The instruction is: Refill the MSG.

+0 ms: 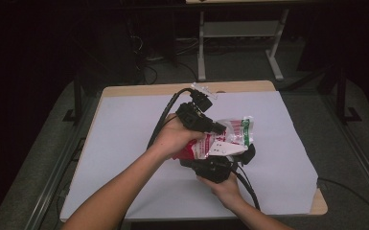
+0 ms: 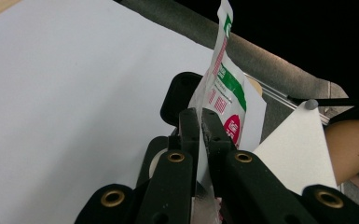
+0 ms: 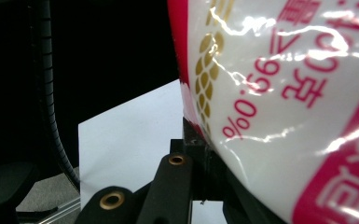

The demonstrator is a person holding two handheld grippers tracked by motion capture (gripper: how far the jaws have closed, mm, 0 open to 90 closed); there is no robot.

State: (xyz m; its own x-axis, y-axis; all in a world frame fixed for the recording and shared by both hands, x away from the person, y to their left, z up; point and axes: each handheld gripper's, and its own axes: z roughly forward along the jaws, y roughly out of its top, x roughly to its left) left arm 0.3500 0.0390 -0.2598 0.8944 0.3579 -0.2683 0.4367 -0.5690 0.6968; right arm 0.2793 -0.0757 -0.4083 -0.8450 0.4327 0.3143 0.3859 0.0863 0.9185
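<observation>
Glossy red, white and green plastic marks the pouch (image 1: 225, 140), held above the middle of the white table cover (image 1: 124, 143) in the high view. At its ten o'clock the left gripper (image 1: 219, 128) bites the upper edge; at six o'clock the right gripper (image 1: 220, 163) holds the lower part from beneath.

Left gripper view: the jaws are pressed together on a thin edge of the pouch (image 2: 224, 88), which rises toward twelve o'clock.

Right gripper view: the pouch (image 3: 279, 93) bulges at two o'clock, its bottom pinched between the closed jaws.
</observation>
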